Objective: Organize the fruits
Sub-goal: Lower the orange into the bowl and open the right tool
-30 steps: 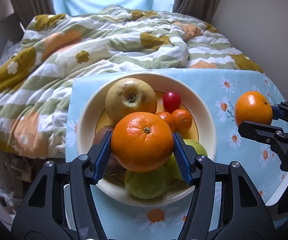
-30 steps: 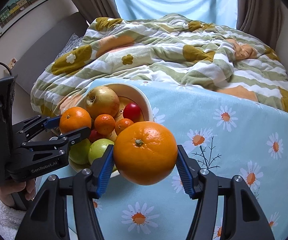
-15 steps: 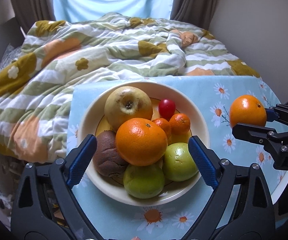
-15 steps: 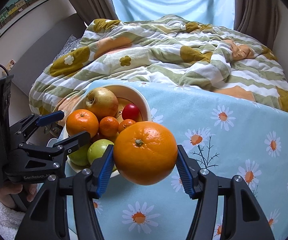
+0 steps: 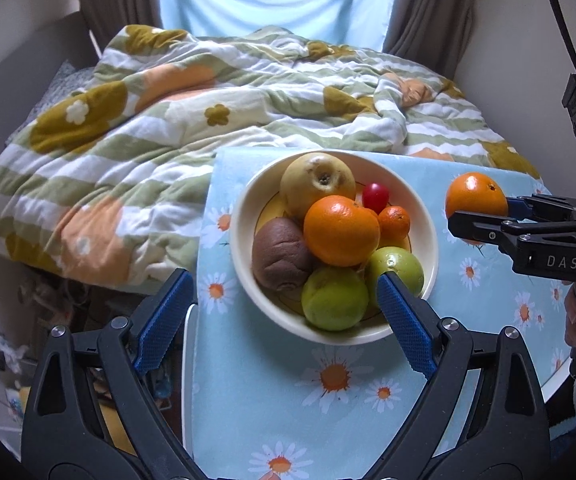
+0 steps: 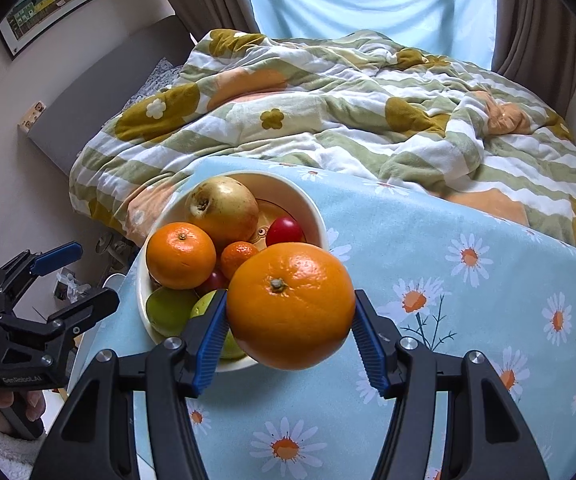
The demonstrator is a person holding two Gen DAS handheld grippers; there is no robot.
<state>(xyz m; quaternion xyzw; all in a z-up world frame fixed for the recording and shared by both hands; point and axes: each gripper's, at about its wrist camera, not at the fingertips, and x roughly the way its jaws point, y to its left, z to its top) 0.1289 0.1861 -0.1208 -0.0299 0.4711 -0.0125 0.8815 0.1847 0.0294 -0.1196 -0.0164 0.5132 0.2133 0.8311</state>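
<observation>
A cream bowl (image 5: 244,248) on the daisy tablecloth holds an orange (image 5: 341,230) on top of the pile, a yellow apple (image 5: 317,182), a brown kiwi (image 5: 282,258), green fruits (image 5: 333,298), a small mandarin (image 5: 395,222) and a red cherry tomato (image 5: 375,195). My left gripper (image 5: 284,318) is open and empty, just in front of the bowl. My right gripper (image 6: 289,338) is shut on a large orange (image 6: 291,306), held above the cloth right of the bowl (image 6: 311,210). It also shows in the left wrist view (image 5: 475,200).
The table (image 6: 467,320) has a light blue daisy cloth and abuts a bed with a flowered green-striped duvet (image 5: 208,112). The table's left edge (image 5: 192,340) drops off to floor clutter. Curtains and a window stand behind.
My left gripper opened, left its orange on top of the fruit pile and drew back toward me. My right gripper kept its orange and barely moved.
</observation>
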